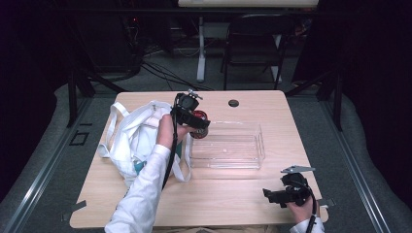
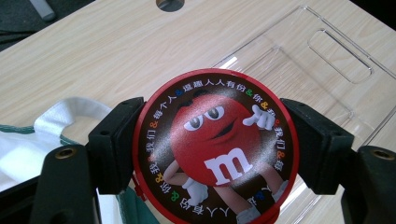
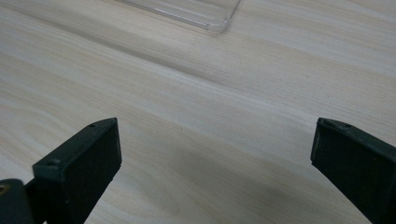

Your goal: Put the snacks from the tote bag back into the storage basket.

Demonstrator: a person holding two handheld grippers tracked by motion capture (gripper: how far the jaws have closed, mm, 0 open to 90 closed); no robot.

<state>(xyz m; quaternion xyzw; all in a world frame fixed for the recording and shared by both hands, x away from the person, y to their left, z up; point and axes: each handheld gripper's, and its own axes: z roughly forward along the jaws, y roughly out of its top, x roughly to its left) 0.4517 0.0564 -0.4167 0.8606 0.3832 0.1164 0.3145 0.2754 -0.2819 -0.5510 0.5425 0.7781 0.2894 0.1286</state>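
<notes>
My left gripper (image 1: 198, 122) is shut on a round red candy tin (image 2: 215, 148) with a red cartoon character and a white "m" on its lid; the jaws press its two sides. The red tin (image 1: 199, 118) hangs over the left end of a clear plastic bin (image 1: 228, 145) at the table's middle. A white cloth bag (image 1: 133, 138) with green trim lies to the left, under my left forearm. My right gripper (image 1: 273, 195) stands open low over the wood near the front right edge, nothing between its jaws (image 3: 212, 158).
The clear bin (image 2: 327, 65) has a handle slot in its end wall and looks empty. A round cable hole (image 1: 233, 103) sits at the table's far edge. Bare wood (image 3: 201, 107) lies ahead of the right gripper. A folding chair (image 1: 255, 41) stands beyond the table.
</notes>
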